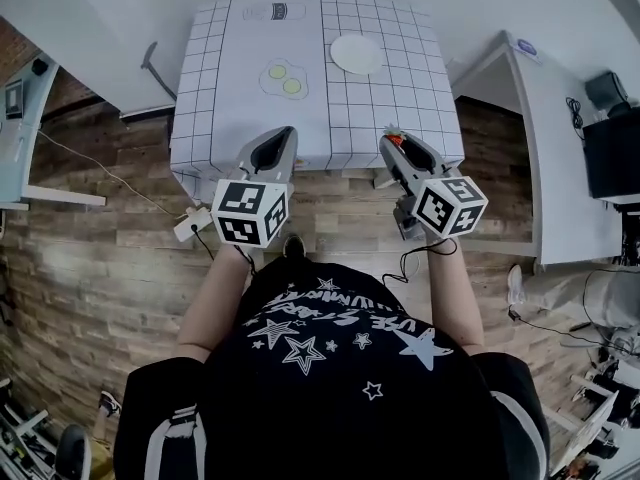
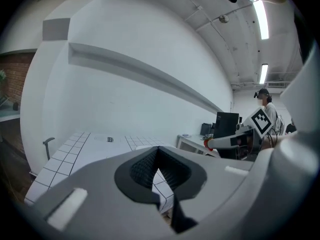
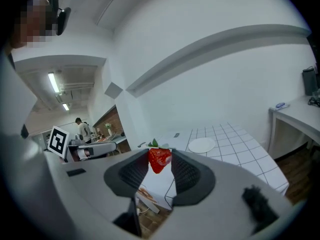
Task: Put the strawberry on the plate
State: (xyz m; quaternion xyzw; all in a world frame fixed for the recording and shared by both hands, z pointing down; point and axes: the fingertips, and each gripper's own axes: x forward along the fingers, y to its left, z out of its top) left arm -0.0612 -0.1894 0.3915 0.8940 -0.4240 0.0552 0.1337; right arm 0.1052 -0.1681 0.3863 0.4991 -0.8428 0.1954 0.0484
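A red strawberry [image 3: 159, 159] with a green leafy top is pinched between the pads of my right gripper [image 3: 160, 160]; in the head view the strawberry [image 1: 395, 139] shows at the tip of the right gripper [image 1: 393, 142], over the table's near edge. The white plate [image 1: 357, 53] lies at the table's far right, also visible as a small white disc, the plate [image 3: 201, 145], beyond the right jaws. My left gripper [image 1: 281, 135] hovers at the near edge, left of the right one; its jaws [image 2: 158, 160] meet with nothing between them.
The table [image 1: 230, 78] wears a white grid-lined cloth. A fried-egg toy [image 1: 283, 78] lies mid-table and a small printed label [image 1: 274, 11] sits at the far edge. White desks stand left and right; wooden floor lies below the table's near edge.
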